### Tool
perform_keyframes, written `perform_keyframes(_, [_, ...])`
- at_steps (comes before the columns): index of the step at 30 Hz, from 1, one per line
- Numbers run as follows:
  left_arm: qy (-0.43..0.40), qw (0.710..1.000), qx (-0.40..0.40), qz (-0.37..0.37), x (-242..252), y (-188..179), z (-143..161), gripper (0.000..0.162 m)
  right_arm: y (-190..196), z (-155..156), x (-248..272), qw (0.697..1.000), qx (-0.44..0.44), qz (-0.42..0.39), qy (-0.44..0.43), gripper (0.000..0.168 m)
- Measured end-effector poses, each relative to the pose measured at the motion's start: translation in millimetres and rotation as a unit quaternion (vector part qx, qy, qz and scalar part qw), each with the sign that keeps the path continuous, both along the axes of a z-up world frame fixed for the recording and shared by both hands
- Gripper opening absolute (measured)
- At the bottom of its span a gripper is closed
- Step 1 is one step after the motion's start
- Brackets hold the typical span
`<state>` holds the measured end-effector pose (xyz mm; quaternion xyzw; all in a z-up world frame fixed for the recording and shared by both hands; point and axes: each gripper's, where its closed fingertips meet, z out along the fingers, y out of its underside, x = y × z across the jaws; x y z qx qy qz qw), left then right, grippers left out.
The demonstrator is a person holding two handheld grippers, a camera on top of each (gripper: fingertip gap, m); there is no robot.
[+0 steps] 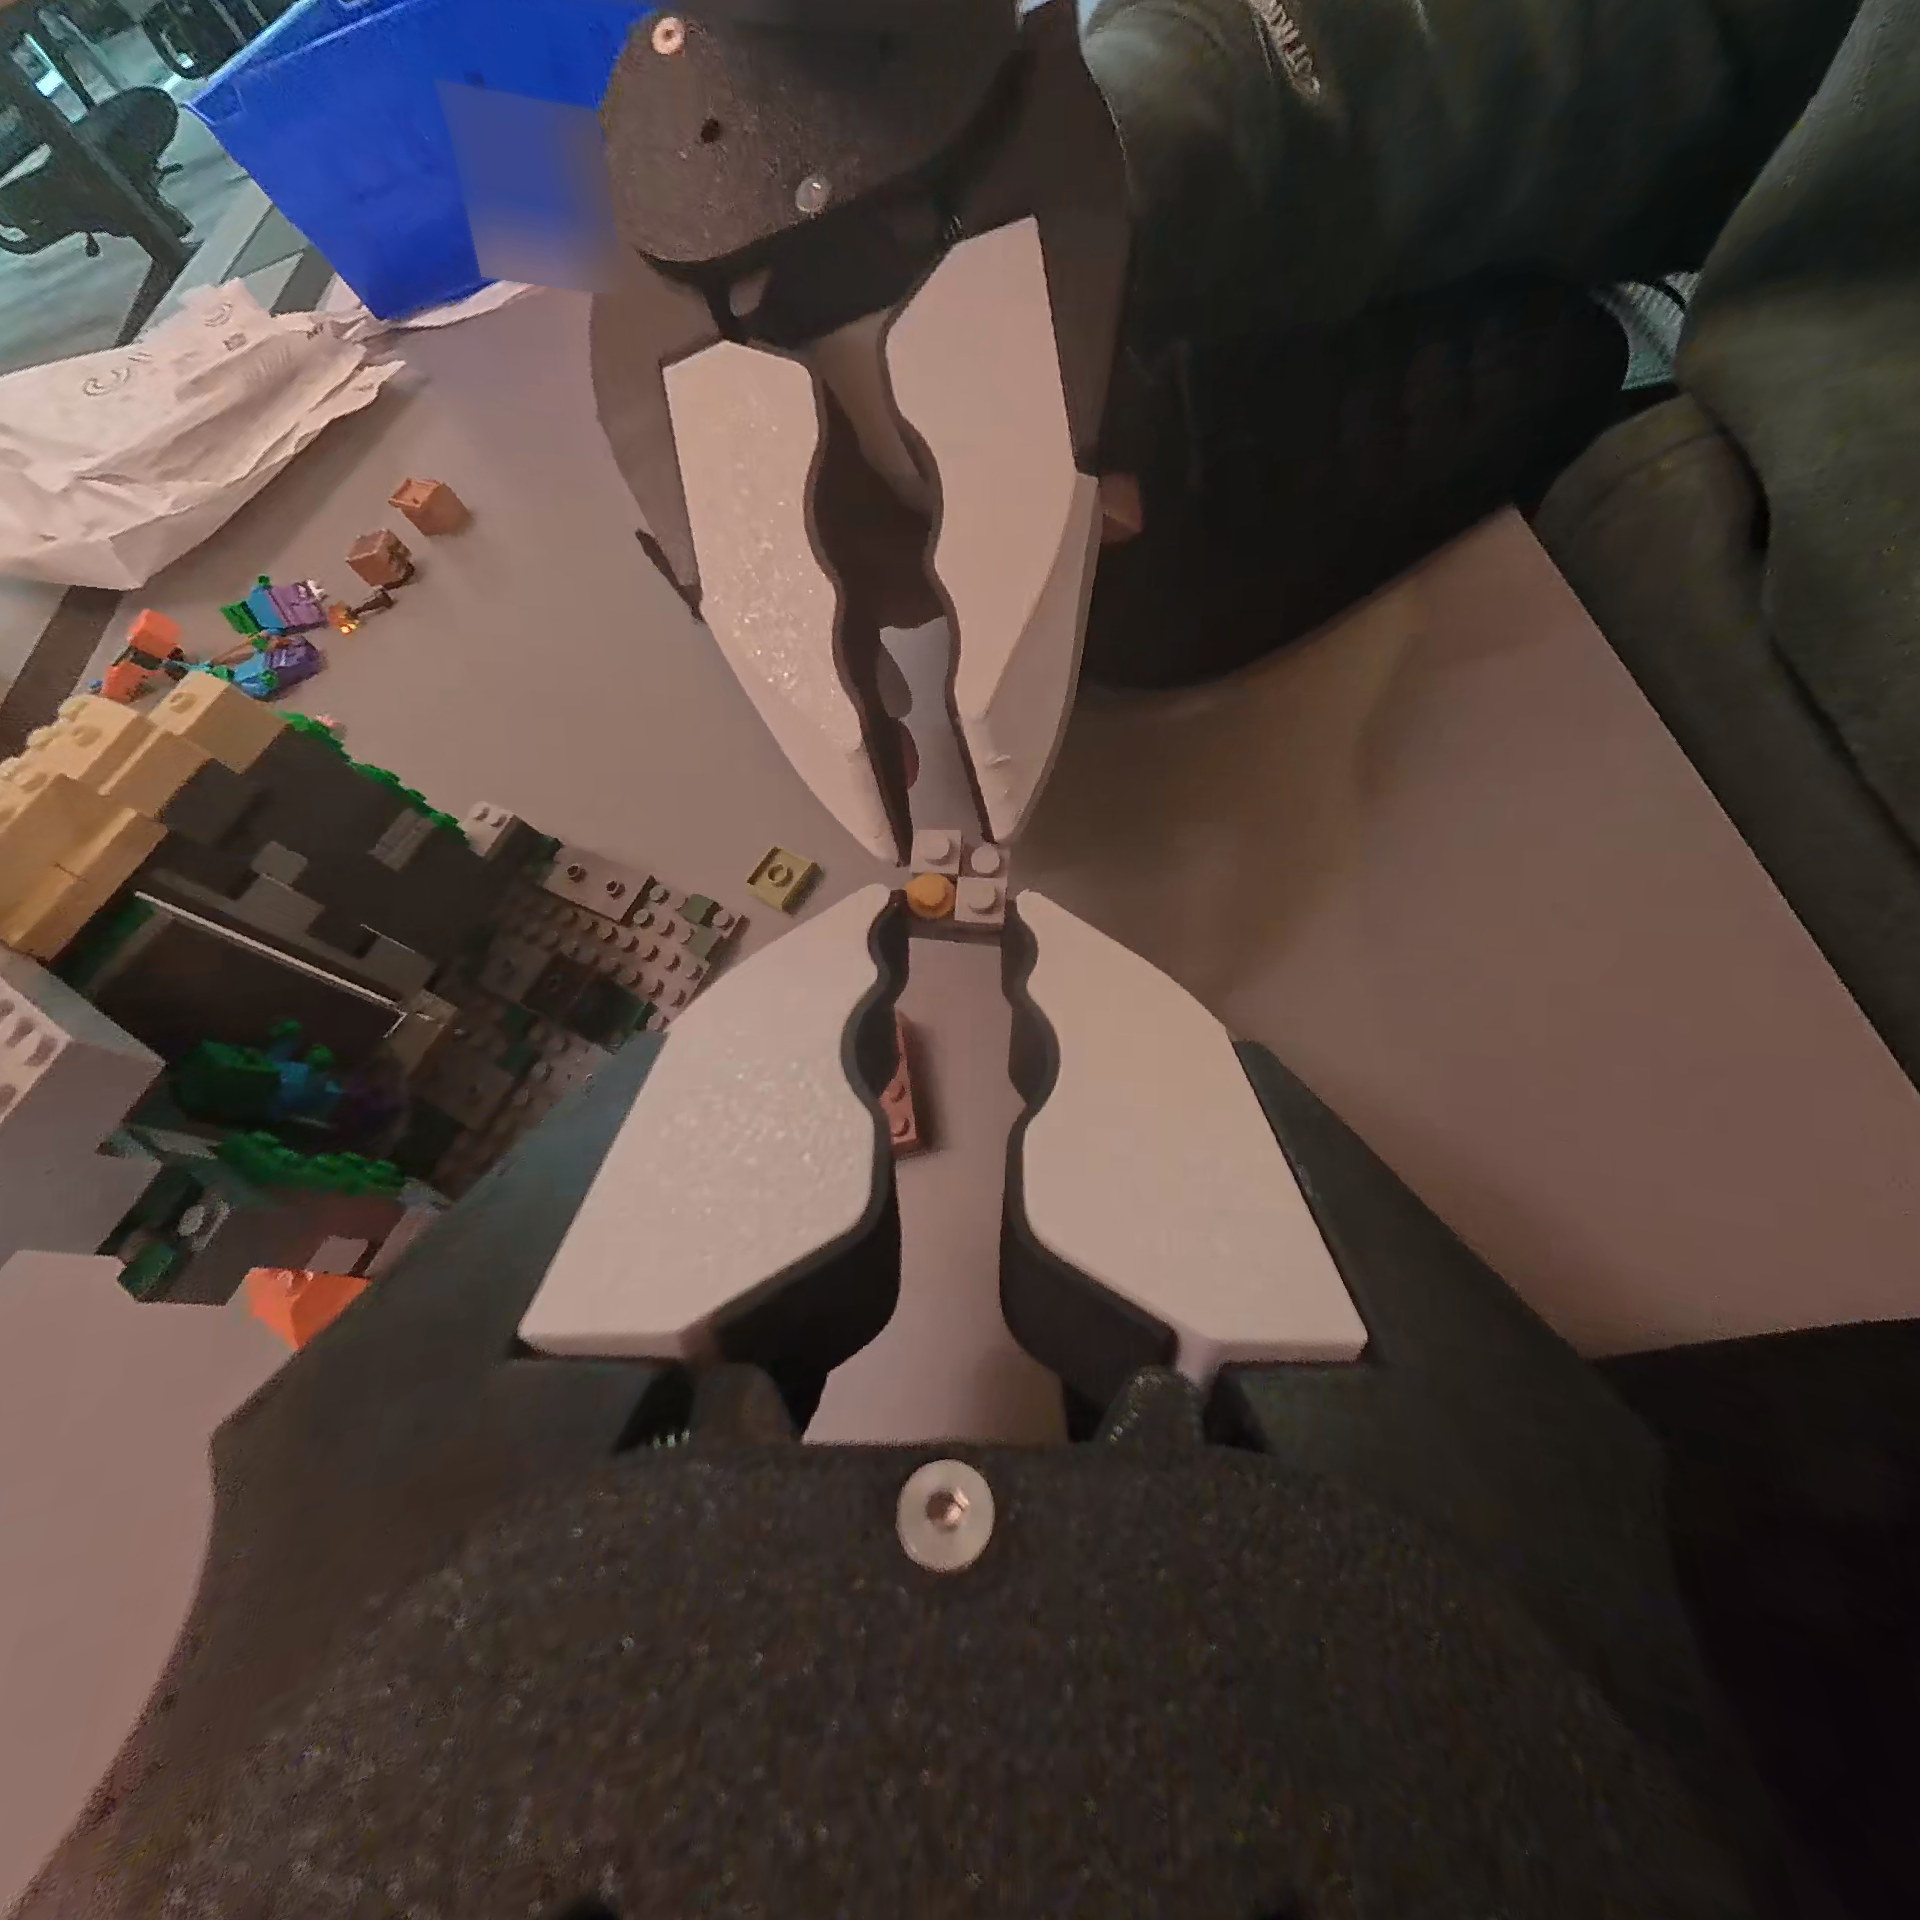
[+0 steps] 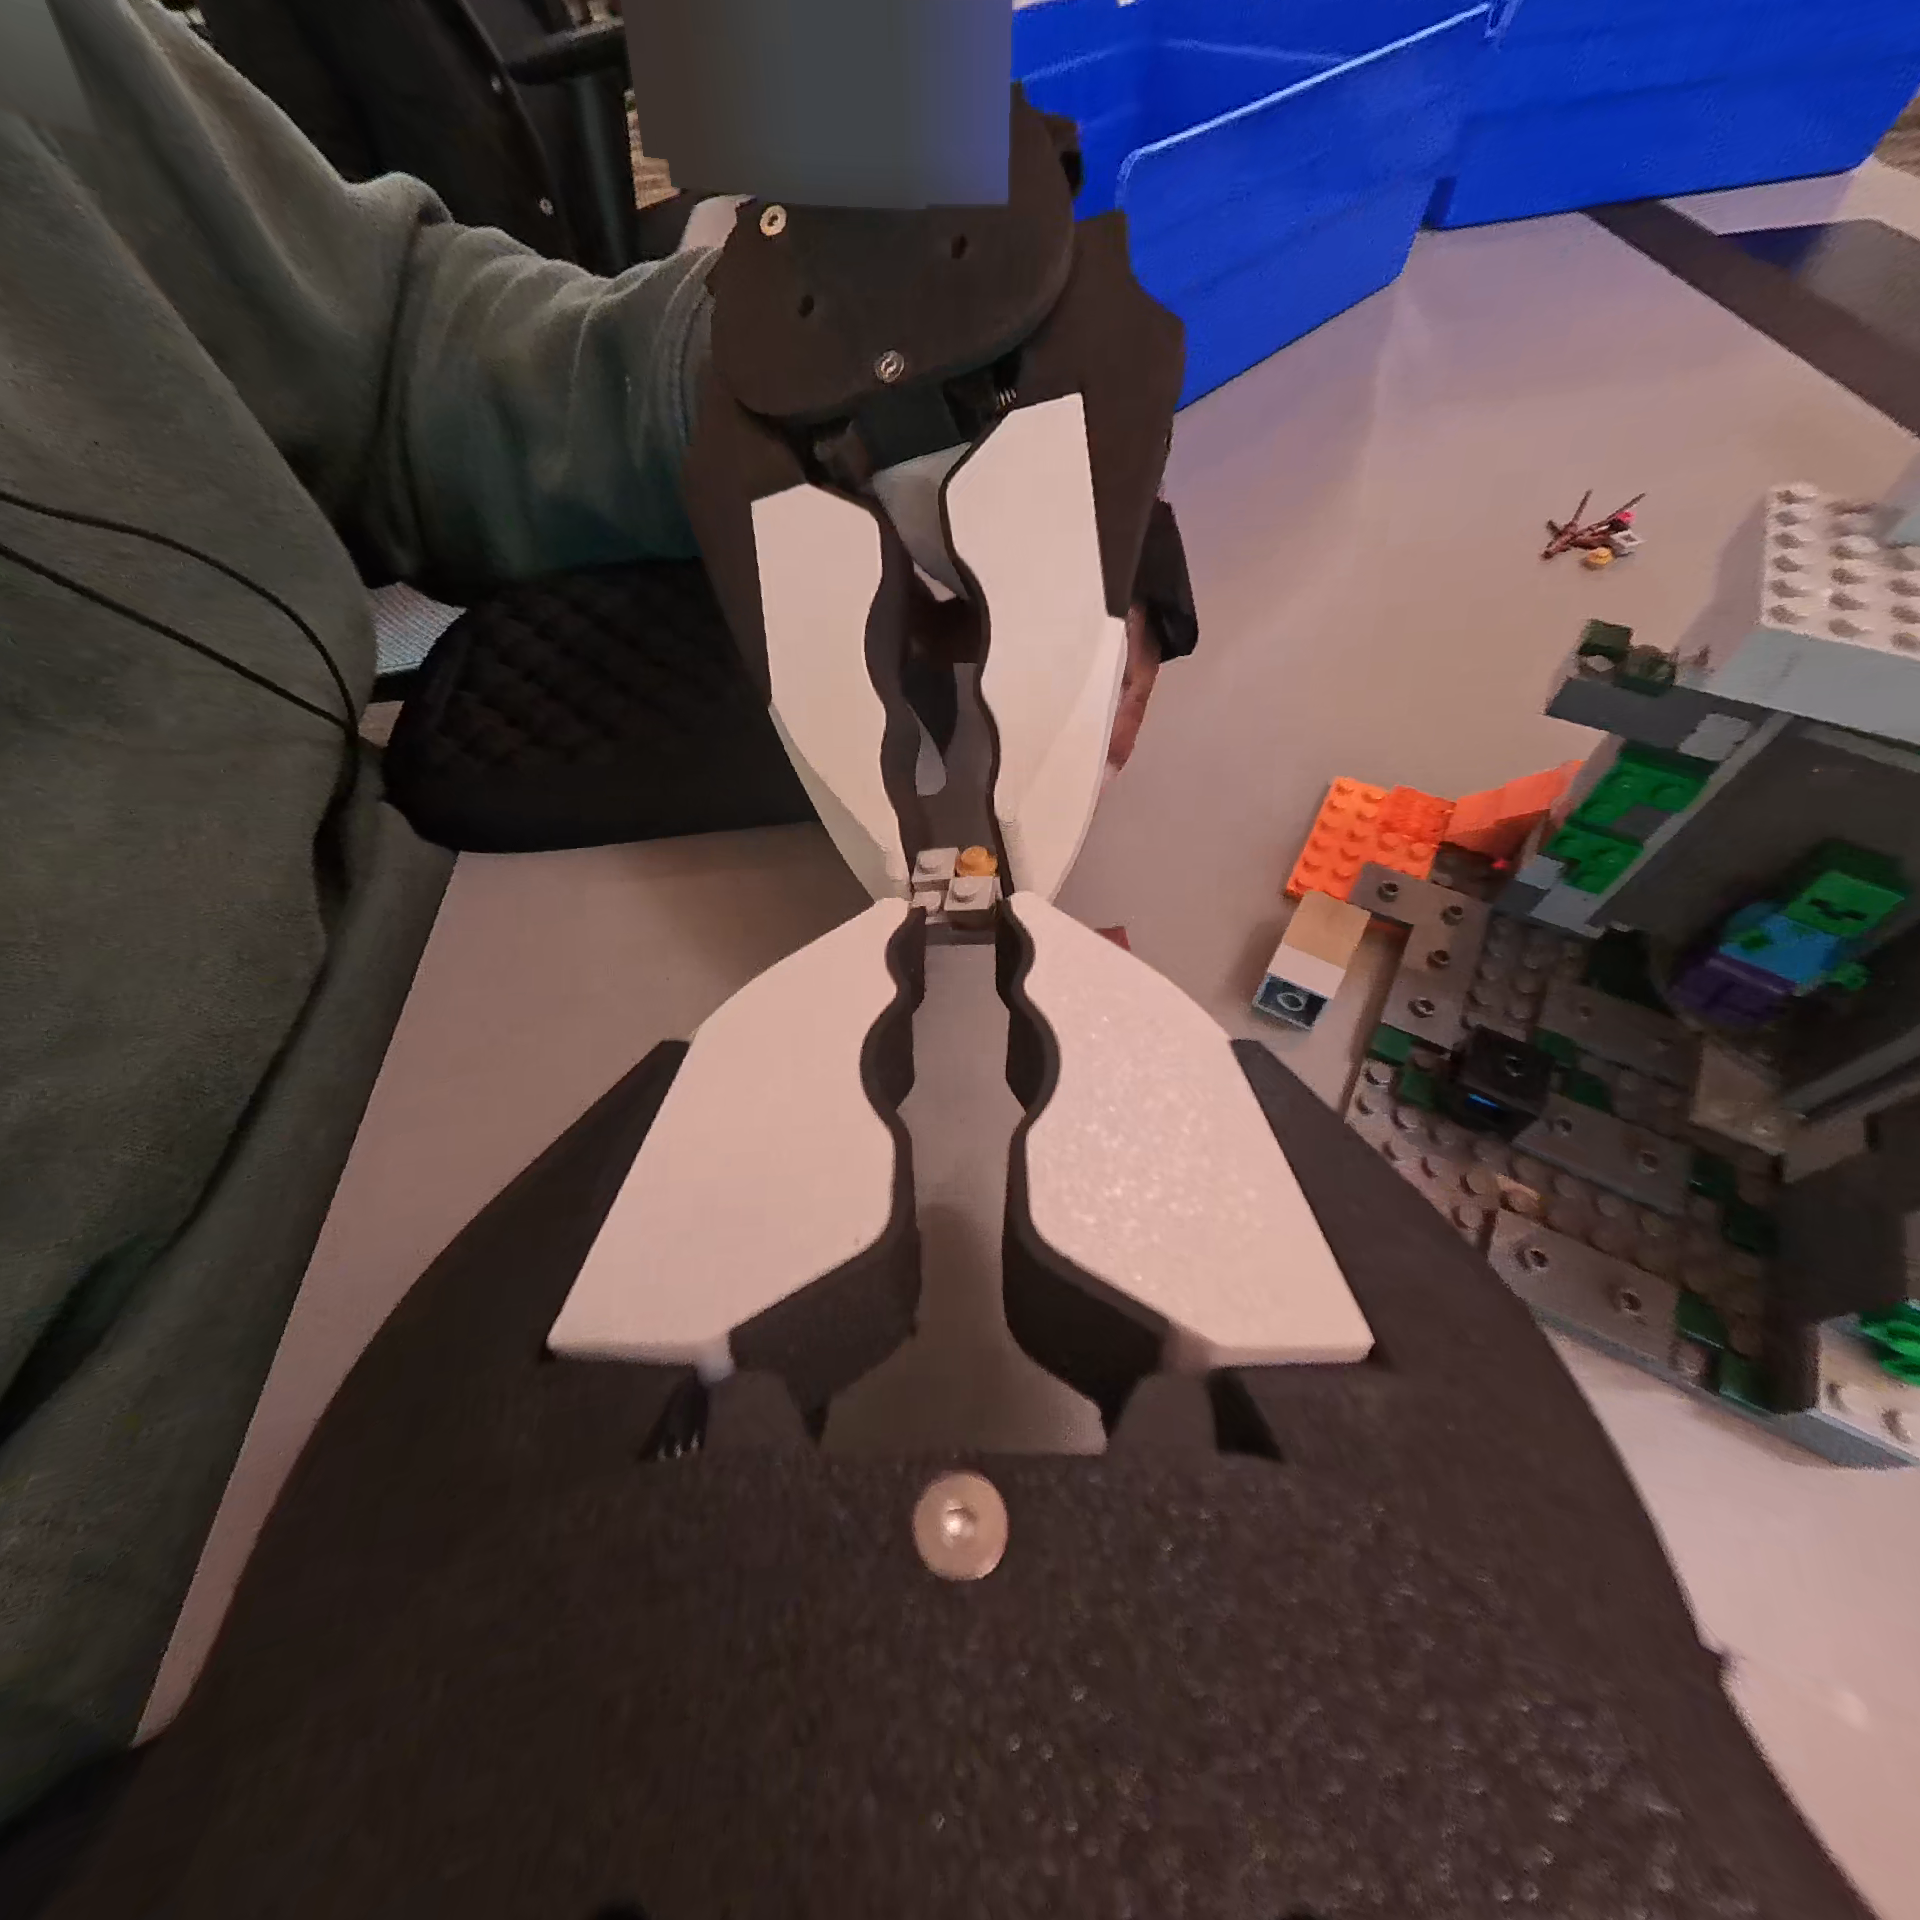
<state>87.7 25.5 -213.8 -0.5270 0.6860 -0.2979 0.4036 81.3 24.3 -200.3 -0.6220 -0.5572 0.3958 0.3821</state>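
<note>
Tip to tip, the left gripper [image 1: 951, 914] and right gripper [image 2: 956, 914] both pinch one small grey brick piece [image 1: 961, 881] (an orange stud on top) above the grey table [image 1: 1403, 935], jaws nearly closed; a brick model [image 2: 1621, 1060] stands nearby.

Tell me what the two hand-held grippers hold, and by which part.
Both hold one small grey studded brick piece with an orange round stud. The left hand-held gripper pinches its near edge; the right hand-held gripper pinches the opposite edge.
</note>
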Motion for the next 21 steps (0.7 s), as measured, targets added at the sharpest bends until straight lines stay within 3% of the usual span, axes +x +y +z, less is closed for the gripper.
perform_keyframes(5, [0.017, 1.000, 0.016, -0.007, 2.0, -4.9, -3.9, 0.017, -4.4, -1.2, -1.3, 1.000, -0.022, 0.013, 0.000, 0.012])
perform_keyframes(13, [-0.011, 1.000, 0.016, 0.003, 2.7, -1.7, 6.3, 0.016, 2.4, 5.8, -0.2, 0.999, 0.034, -0.009, -0.004, 0.006])
perform_keyframes(21, [-0.065, 0.993, -0.077, 0.056, 0.3, 16.1, 25.5, 0.017, 26.9, 25.7, 0.5, 0.987, 0.117, -0.107, 0.008, 0.006])
